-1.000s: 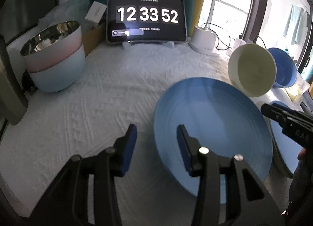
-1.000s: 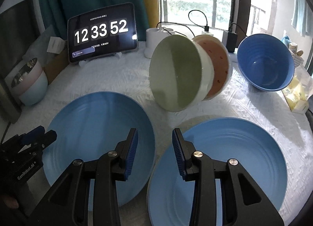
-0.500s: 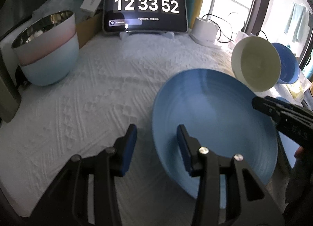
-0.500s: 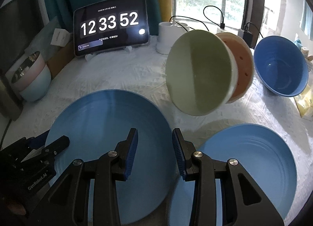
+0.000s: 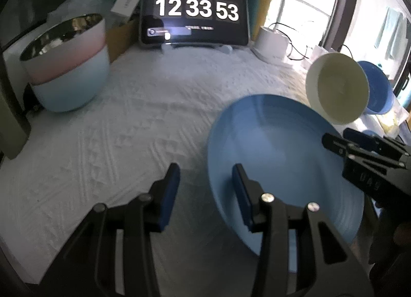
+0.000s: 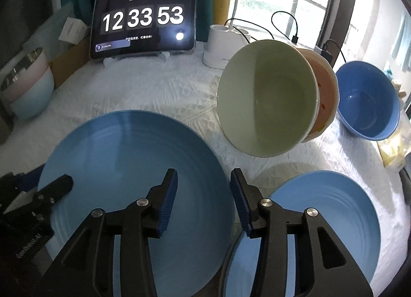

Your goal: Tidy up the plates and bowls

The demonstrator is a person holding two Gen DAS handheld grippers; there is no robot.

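Note:
A large blue plate (image 6: 128, 168) lies on the white cloth; it also shows in the left wrist view (image 5: 277, 153). My left gripper (image 5: 205, 194) is open, its jaws astride the plate's left rim. My right gripper (image 6: 203, 199) is open, its jaws astride the same plate's right rim. A second blue plate (image 6: 328, 219) lies to the right. A green bowl (image 6: 267, 99) leans on its side against an orange bowl (image 6: 326, 96). A blue bowl (image 6: 367, 101) sits tilted beyond them. Stacked pink and light-blue bowls (image 5: 69, 65) stand at the far left.
A tablet clock (image 6: 143, 21) stands at the back of the table. A white lamp base (image 6: 223, 47) with cables is beside it. A small white box (image 5: 127, 5) and a cardboard box sit behind the stacked bowls. A yellow packet (image 6: 393, 147) lies at the right edge.
Both grippers have moved in on the left blue plate from opposite sides. The right gripper has shifted left from between the two plates onto this plate's rim. Both stay open.

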